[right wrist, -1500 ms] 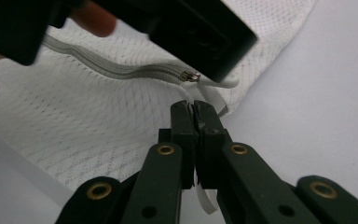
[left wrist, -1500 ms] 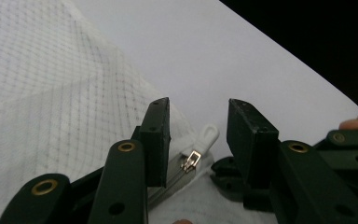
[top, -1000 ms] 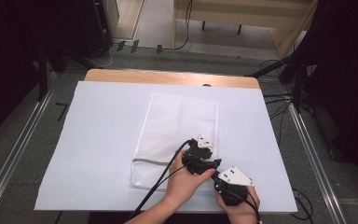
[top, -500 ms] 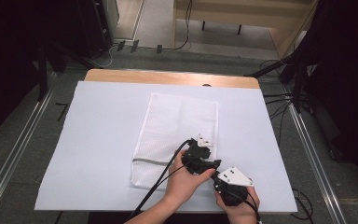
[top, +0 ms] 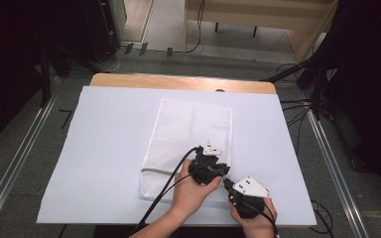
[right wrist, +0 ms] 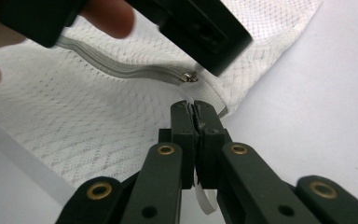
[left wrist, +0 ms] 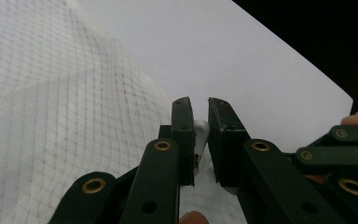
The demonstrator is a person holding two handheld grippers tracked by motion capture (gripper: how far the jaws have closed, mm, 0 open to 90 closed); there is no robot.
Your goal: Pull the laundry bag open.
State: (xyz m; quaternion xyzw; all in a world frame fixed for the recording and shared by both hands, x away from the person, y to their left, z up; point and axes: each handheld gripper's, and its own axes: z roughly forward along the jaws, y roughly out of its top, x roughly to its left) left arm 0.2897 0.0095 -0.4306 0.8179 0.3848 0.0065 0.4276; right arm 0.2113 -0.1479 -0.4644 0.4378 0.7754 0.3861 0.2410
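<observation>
While both forearms come in from the near edge, the two hands sit close together over the near right corner of the mesh bag (top: 191,141).

Left gripper (top: 217,167): hand wrapped round its body, jaws pointing right and slightly away across the bag's corner. Jaws have just been closing; now only a narrow gap. In the left gripper view a small pale tab (left wrist: 200,130) sits between the pads (left wrist: 182,135), against the left pad; can't tell whether the other pad presses it.

Right gripper (top: 226,184): lower and to the right, grey plate on top, jaws aimed up-left at the bag's corner. Right gripper view shows its jaws clamped tight on a thin white strip (right wrist: 200,196) at the bag's edge; the strip's tail curls out below the pads.

Bag: white mesh, flat, long axis running away from the person, on a white sheet (top: 104,148) that covers the wooden table (top: 178,82). Grey zipper (right wrist: 121,70) runs across the near end; its metal slider (right wrist: 189,76) sits at the right end, just beyond the right gripper's tips and right under the left gripper's body. Mesh near the corner is lifted and wrinkled.
</observation>
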